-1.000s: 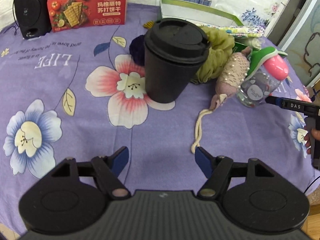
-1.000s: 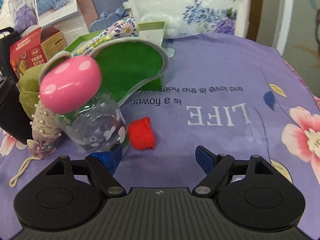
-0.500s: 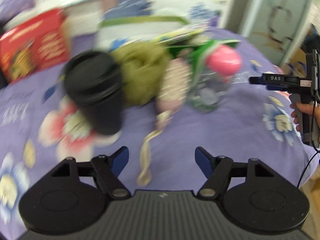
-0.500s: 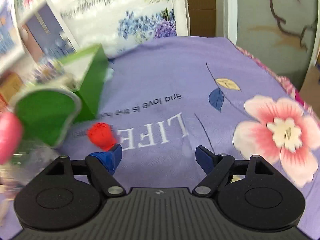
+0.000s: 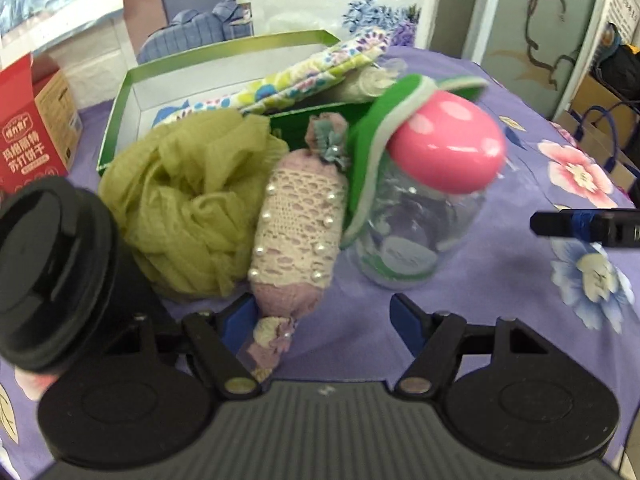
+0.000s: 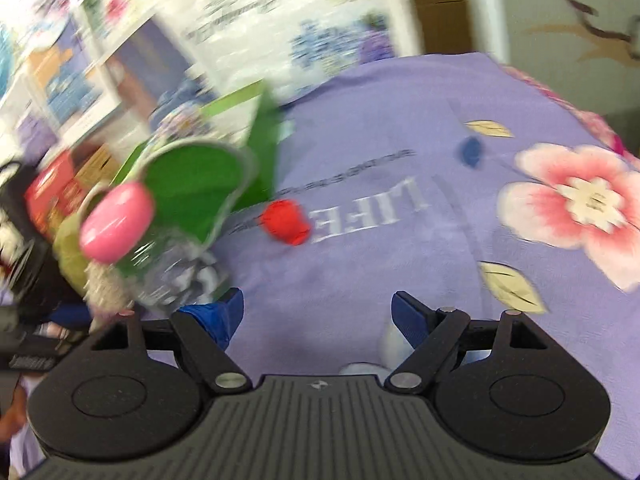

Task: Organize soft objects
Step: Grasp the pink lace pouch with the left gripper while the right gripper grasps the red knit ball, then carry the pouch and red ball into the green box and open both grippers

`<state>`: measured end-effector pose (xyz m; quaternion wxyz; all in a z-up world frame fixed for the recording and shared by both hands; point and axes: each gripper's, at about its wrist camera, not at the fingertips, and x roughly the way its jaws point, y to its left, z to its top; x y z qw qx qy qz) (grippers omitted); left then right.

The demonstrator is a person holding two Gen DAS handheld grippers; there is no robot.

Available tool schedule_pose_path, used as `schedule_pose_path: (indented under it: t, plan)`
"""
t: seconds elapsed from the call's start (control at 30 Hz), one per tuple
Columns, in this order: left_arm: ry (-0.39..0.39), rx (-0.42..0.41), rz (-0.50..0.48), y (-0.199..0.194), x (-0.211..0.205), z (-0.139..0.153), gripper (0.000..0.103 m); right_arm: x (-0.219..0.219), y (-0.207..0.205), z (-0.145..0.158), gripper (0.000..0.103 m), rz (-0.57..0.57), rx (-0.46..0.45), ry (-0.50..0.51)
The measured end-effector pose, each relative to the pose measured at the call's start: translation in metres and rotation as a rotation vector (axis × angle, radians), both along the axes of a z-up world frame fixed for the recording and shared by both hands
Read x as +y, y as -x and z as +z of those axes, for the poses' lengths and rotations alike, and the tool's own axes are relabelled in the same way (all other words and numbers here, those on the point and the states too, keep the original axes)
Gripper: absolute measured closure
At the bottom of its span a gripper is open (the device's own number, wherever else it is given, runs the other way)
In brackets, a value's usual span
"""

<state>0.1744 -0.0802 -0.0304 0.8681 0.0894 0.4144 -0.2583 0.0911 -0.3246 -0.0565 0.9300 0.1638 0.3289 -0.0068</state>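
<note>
A pink lace sachet with pearls point(image 5: 298, 236) lies on the purple flowered cloth, its lower end between my left gripper's fingers. My left gripper point(image 5: 324, 316) is open, close in front of it. An olive mesh puff point(image 5: 188, 204) sits left of the sachet. A green felt piece point(image 5: 368, 148) drapes over a clear bottle with a pink cap point(image 5: 424, 208). An open green box point(image 5: 224, 48) behind holds a floral cloth point(image 5: 316, 76). My right gripper point(image 6: 318, 312) is open and empty; a small red soft object point(image 6: 285, 222) lies ahead of it.
A black lidded cup point(image 5: 56, 276) stands at the left of the left gripper. A red cracker box point(image 5: 32, 132) is at the far left. The right gripper's finger point(image 5: 580, 226) shows at the right edge. Packaged bedding leans behind the table.
My left gripper swung right and moved forward from the black cup to the sachet. My right gripper drew back and turned; the red object now lies farther ahead.
</note>
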Motion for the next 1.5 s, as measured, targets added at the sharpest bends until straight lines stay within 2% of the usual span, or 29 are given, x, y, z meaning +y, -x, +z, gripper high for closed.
schedule_pose_path:
  t: [0.1,0.37,0.47,0.63,0.67,0.77,0.83,0.87,0.93,0.97,1.17,1.3,1.4,1.5]
  plan:
    - [-0.026,-0.017,0.011,0.001,0.001,0.0,0.031,0.01,-0.024,0.002,0.035,0.052,0.013,0.127]
    - [-0.03,-0.04,0.016,-0.003,-0.009,-0.006,0.031,0.005,-0.104,-0.011,0.035,0.129,0.067,0.256]
    - [0.0,-0.035,0.013,-0.005,-0.008,-0.007,0.031,0.006,-0.123,-0.023,0.035,0.149,0.106,0.286]
    - [0.028,0.012,0.024,-0.014,-0.002,-0.016,0.031,-0.001,-0.118,-0.029,0.033,0.146,0.048,0.249]
    - [0.034,0.02,0.029,-0.016,-0.001,-0.018,0.032,0.0,-0.115,-0.031,0.032,0.143,0.035,0.253]
    - [0.042,0.048,0.033,-0.021,0.0,-0.02,0.047,0.003,-0.115,-0.03,0.031,0.128,0.043,0.261]
    - [0.04,0.069,0.032,-0.023,0.002,-0.02,0.053,0.005,-0.117,-0.027,0.032,0.13,0.047,0.267]
    - [0.025,0.077,0.039,-0.024,0.003,-0.02,0.078,0.006,-0.115,-0.027,0.037,0.135,0.039,0.265]
    - [0.022,0.089,0.062,-0.023,0.009,-0.019,0.077,0.01,-0.11,-0.026,0.056,0.153,0.014,0.264]
    - [0.041,0.096,0.069,-0.02,0.014,-0.016,0.077,0.012,-0.104,-0.024,0.085,0.156,0.002,0.265]
    - [0.046,0.058,0.099,0.02,0.038,0.013,0.078,0.025,-0.058,-0.016,0.088,0.158,-0.035,0.266]
    - [0.085,0.078,0.089,0.056,0.064,0.031,0.078,0.028,-0.012,-0.001,0.087,0.148,-0.083,0.277]
    - [0.118,0.116,0.077,0.07,0.078,0.044,0.078,0.031,0.015,0.012,0.087,0.139,-0.128,0.281]
    - [0.143,0.114,0.064,0.077,0.087,0.06,0.078,0.037,0.033,0.032,0.087,0.138,-0.184,0.281]
